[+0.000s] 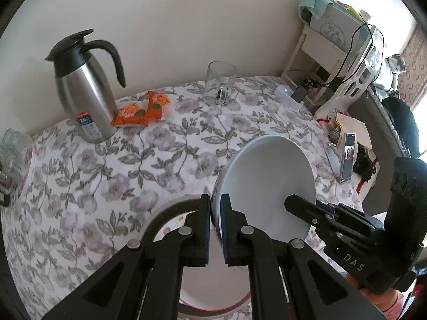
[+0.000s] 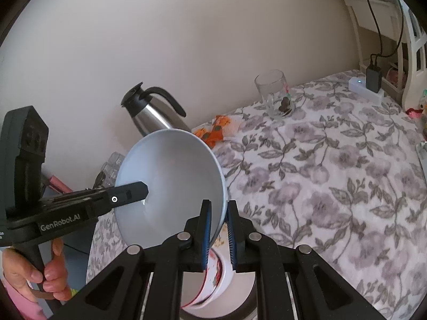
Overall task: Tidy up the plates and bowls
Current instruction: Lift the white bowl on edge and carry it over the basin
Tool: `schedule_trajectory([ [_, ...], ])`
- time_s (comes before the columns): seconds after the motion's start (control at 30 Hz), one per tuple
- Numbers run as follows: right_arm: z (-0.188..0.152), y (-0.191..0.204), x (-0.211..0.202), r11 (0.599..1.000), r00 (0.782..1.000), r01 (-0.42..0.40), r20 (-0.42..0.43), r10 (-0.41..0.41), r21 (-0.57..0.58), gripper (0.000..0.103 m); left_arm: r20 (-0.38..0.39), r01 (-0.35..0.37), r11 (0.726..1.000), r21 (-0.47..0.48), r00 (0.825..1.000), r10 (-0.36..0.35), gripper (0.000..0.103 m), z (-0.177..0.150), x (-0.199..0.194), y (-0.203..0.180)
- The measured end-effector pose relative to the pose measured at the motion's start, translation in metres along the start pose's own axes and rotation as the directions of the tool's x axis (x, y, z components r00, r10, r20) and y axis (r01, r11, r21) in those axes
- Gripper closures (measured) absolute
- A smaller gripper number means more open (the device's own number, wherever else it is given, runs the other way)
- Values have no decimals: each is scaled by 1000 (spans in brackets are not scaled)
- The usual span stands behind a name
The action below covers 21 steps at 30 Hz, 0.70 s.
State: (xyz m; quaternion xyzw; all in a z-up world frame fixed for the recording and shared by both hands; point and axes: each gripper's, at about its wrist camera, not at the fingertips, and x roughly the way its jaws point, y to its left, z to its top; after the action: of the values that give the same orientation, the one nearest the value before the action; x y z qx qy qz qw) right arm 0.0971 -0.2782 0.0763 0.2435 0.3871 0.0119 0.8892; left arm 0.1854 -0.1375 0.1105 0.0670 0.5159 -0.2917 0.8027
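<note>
A pale blue bowl (image 1: 267,184) hangs tilted above a floral tablecloth (image 1: 133,176), pinched at opposite points of its rim by two hand-held grippers. At far left of the left wrist view stands a steel carafe (image 1: 82,85) with a black lid and handle and a small label too blurred to read; beside it lie orange snack packets (image 1: 141,109) whose print cannot be made out. Further right, near the wall, is a clear glass mug (image 1: 220,84), then a white power strip (image 1: 285,93) with a lit indicator. In the foreground the left gripper (image 1: 216,221) has its blue-padded jaws closed narrowly on the bowl's near-left rim, above a plate (image 1: 170,208) resting on the cloth. At right the right gripper (image 1: 299,208) reaches in, one finger lying inside the bowl; its body is lettered "DAS". A phone (image 1: 348,157) stands propped at the table's right edge.

In the right wrist view a hand (image 2: 40,274) with a pink sleeve grips the handle of the left tool, marked "GenRobot.AI". The right gripper's jaws clamp the bowl's rim at lower right, over a red-rimmed patterned dish (image 2: 213,277) lying below.
</note>
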Motion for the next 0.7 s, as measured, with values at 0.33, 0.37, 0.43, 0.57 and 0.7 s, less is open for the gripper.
schedule_trajectory([
  [0.33, -20, 9, -8, 999, 1000, 8, -6, -9, -37, 90, 22, 19, 999, -48, 1000, -18, 96, -30, -9, 5],
  [0.37, -21, 11, -9, 999, 1000, 10, -7, -10, -42, 90, 29, 17, 999, -50, 999, -16, 96, -33, -11, 5],
  [0.43, -24, 14, -10, 998, 1000, 14, -8, -14, -54, 90, 42, 19, 998, -61, 999, -17, 96, -39, -13, 6],
  [0.57, -28, 19, -9, 997, 1000, 13, -17, -14, -73, 90, 74, 44, 991, -122, 997, -35, 96, -52, -16, 16],
  [0.7, -32, 24, -4, 996, 999, 6, -35, -9, -90, 90, 99, 57, 985, -161, 994, -42, 96, -65, -16, 24],
])
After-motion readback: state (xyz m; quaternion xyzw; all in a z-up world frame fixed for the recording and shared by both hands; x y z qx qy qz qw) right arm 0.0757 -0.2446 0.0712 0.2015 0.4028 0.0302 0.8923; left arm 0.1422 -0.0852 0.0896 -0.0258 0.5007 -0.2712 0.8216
